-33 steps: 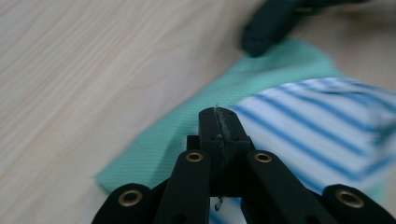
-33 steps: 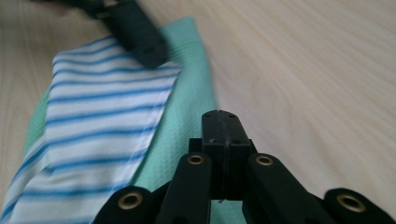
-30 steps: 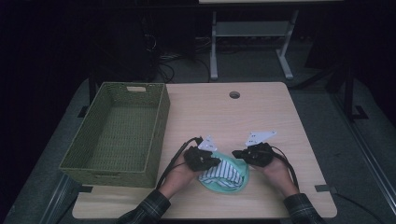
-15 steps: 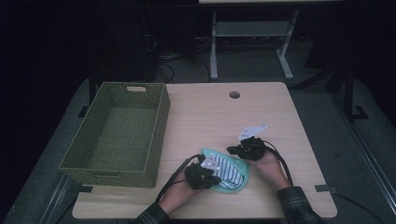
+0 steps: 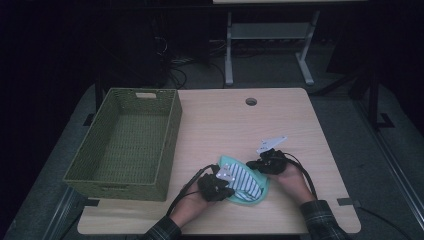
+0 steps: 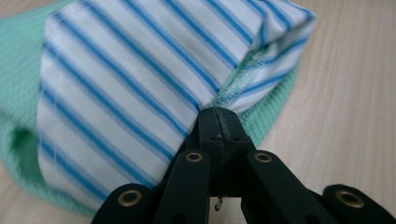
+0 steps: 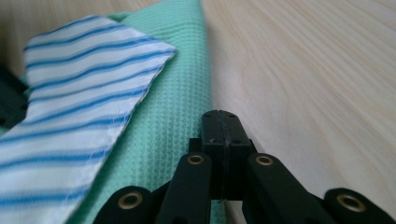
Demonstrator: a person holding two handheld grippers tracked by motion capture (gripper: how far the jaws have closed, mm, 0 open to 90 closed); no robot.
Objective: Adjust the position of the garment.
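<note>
On a light wooden table, a striped blue-and-white cloth is lying on top of a green waffle-weave cloth, near the front edge. The left tongs are clenching the striped cloth at a seamed corner, the fabric bunching at their tips in the left gripper view. The right tongs are clenched too, their tips pressing at the edge of the green cloth; whether fabric is pinched between them I cannot tell. A woven green basket is sitting well apart at the left.
</note>
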